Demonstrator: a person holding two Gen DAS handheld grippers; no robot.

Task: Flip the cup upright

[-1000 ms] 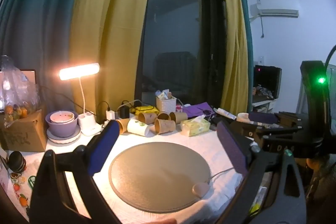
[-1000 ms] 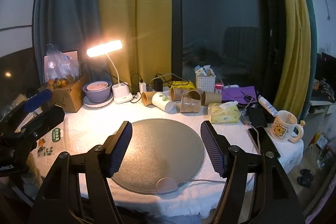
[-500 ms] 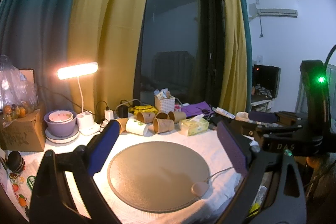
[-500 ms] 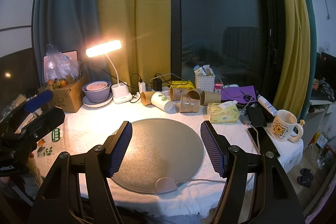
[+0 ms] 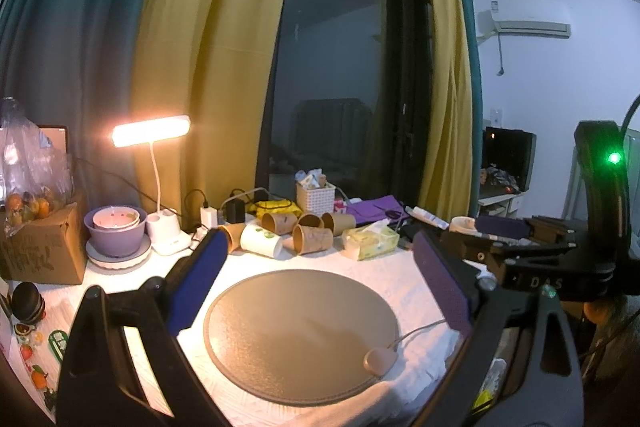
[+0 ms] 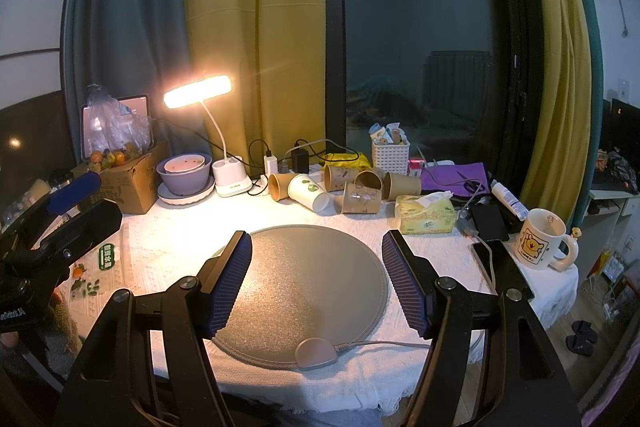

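Several paper cups lie on their sides at the back of the table: a white cup [image 6: 309,191] with a green print and brown cups [image 6: 362,198] around it. They also show in the left wrist view, white cup [image 5: 262,246] and brown cup [image 5: 313,239]. My left gripper [image 5: 320,291] is open and empty above the round mat [image 5: 300,327]. My right gripper [image 6: 316,287] is open and empty above the same mat [image 6: 312,279], well short of the cups. The left gripper also shows at the left edge of the right wrist view [image 6: 60,223].
A lit desk lamp [image 6: 224,163], a purple bowl [image 6: 184,175], a cardboard box [image 6: 128,183], a tissue pack [image 6: 426,215], a white basket [image 6: 390,155], phones [image 6: 500,263] and a bear mug [image 6: 542,245] ring the mat. A cabled controller [image 6: 316,353] lies at the mat's front edge.
Both grippers have drifted very slightly; the view shifts a little. Both stay open and empty. The cups have not moved.
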